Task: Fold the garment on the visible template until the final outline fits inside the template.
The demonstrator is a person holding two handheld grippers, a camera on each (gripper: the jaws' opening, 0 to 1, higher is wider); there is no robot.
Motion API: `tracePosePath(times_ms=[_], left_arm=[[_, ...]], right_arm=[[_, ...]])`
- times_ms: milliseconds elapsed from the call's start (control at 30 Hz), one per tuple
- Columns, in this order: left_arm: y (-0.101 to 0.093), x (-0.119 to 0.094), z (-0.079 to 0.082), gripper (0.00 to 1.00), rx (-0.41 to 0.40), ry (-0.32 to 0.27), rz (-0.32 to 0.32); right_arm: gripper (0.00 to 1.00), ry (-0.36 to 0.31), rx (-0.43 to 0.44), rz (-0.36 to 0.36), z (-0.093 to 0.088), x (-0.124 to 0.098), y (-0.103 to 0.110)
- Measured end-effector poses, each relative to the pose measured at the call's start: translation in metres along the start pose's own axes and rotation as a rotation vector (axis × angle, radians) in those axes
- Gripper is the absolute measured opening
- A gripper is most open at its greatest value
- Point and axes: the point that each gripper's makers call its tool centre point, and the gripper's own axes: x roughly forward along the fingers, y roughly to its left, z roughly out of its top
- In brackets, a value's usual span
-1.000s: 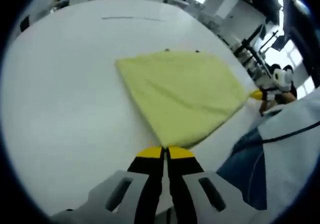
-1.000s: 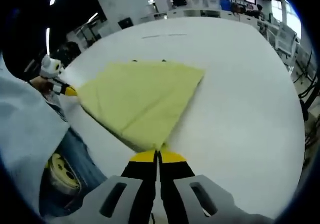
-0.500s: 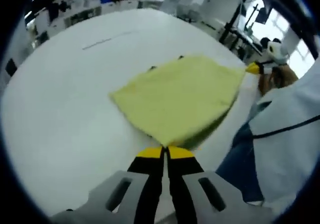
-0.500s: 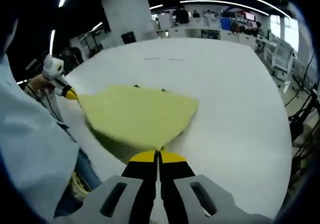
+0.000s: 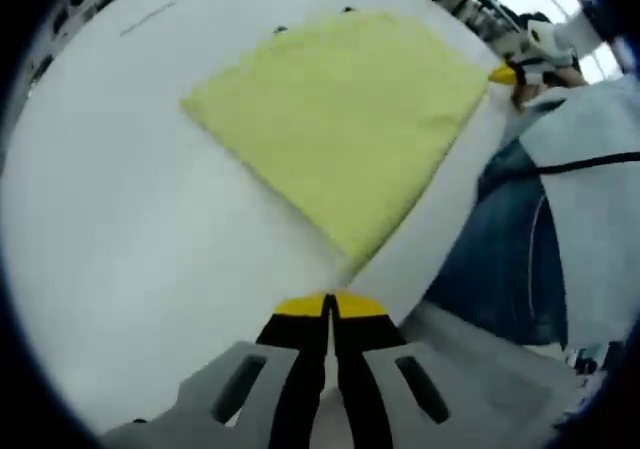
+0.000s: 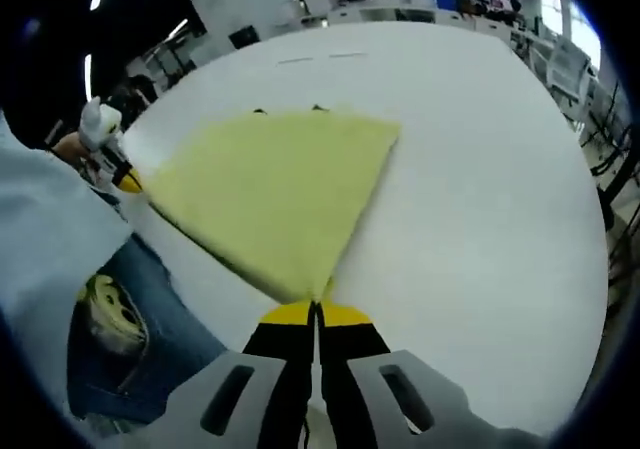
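Two pairs of tongs hold one yellow garment (image 5: 340,119) by its near corners. The garment lies spread out flat on a big white tabletop (image 5: 120,219), close to the near edge.

In the left gripper view, the left tongs (image 5: 327,305) have yellow tips pressed tight together. A thin corner of the garment runs down to those tips, so they look pinched on the cloth. Far across the garment, at its other corner, the right tongs (image 5: 505,73) show with a yellow tip and a white body. A person stands at the tabletop edge in blue jeans (image 5: 500,249) and a pale top (image 5: 600,169).

In the right gripper view, the right tongs (image 6: 316,313) are squeezed closed too, and the pointed corner of the garment (image 6: 275,194) meets their tips. The left tongs (image 6: 122,177) show at the far corner of the cloth, next to a hand (image 6: 72,149). Two small dark marks (image 6: 288,110) peek out just past the far edge of the garment. More desks and lights sit far off in the room.
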Motion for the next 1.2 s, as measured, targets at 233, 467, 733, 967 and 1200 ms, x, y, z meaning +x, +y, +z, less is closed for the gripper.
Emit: tracePosePath(times_ms=[233,467,733,967,1200], left_arm=[[-0.008,-0.006,0.005,0.0,-0.068,-0.065,-0.017],[-0.017,-0.007,0.013,0.0,-0.08,-0.119,-0.008],[-0.03,-0.019,0.025,0.08,-0.082,-0.21,0.013],[-0.026,-0.041,0.041,0.23,-0.092,-0.34,0.094],[-0.038,-0.061,0.051,0.44,-0.103,-0.464,0.09]], right_arm=[[0.02,0.059,-0.024,-0.004,-0.016,0.006,-0.002],[0.09,0.067,-0.058,-0.026,-0.015,-0.002,-0.004],[0.29,0.029,-0.124,-0.05,0.002,-0.016,0.0],[0.55,-0.008,-0.193,-0.055,0.018,-0.029,0.005],[0.79,-0.088,-0.236,-0.064,0.042,-0.043,0.013]])
